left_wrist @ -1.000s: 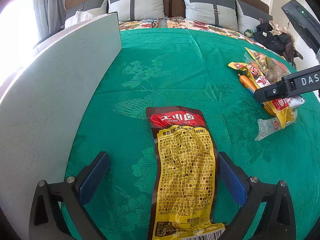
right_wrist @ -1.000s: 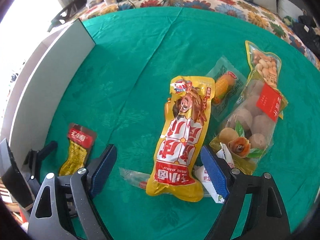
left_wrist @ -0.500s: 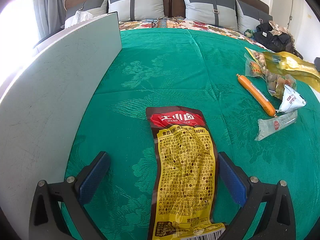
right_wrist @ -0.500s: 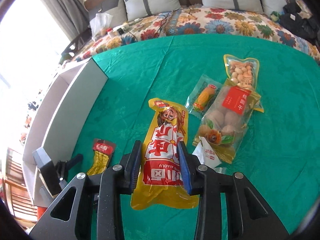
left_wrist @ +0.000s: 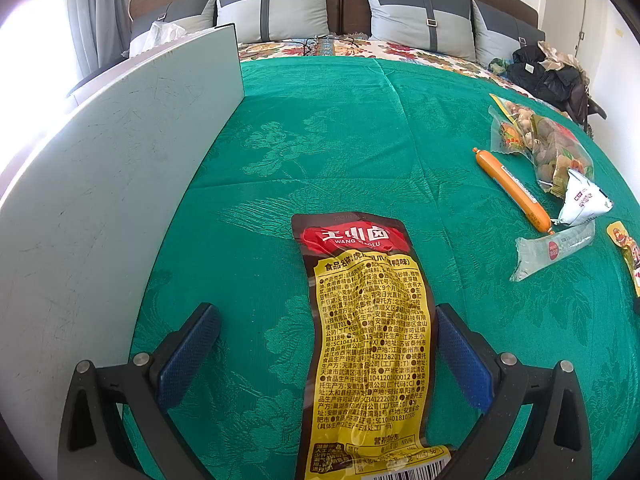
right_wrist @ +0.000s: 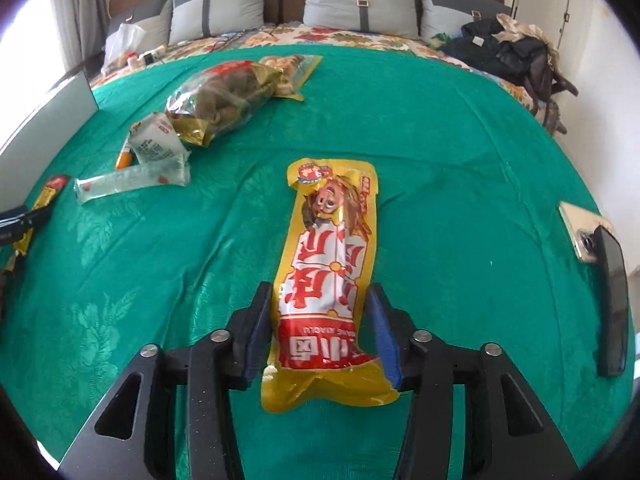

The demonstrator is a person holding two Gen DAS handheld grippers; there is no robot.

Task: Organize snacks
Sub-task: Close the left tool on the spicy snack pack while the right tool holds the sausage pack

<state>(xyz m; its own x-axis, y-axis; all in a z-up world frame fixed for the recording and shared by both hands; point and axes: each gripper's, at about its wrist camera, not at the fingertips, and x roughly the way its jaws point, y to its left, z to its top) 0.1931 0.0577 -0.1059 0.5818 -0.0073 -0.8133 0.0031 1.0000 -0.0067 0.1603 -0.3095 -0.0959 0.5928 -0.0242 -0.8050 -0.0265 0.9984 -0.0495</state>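
Note:
A long yellow snack pack (right_wrist: 328, 264) with red print lies flat on the green bedspread (right_wrist: 460, 160). My right gripper (right_wrist: 318, 292) straddles its near end; its jaws are opening and the blue pads stand just off the pack's sides. My left gripper (left_wrist: 324, 316) is open over a brown-and-yellow pack (left_wrist: 368, 340), which lies back side up between its fingers, untouched. That pack also shows small at the left edge of the right wrist view (right_wrist: 48, 192). The yellow pack's tip (left_wrist: 628, 248) peeks in at the right edge of the left wrist view.
A white board wall (left_wrist: 100, 200) stands along the left. A snack pile lies apart: an orange sausage (left_wrist: 512, 190), a clear bag of nuts (left_wrist: 556, 152), a white triangular pack (left_wrist: 584, 200), a clear stick pack (left_wrist: 552, 248). Two phones (right_wrist: 592, 248) lie at the right edge.
My right gripper shut on the yellow pack, carried it away from the pile to the right, laid it on the cloth, and its jaws have spread again. The left gripper has not moved.

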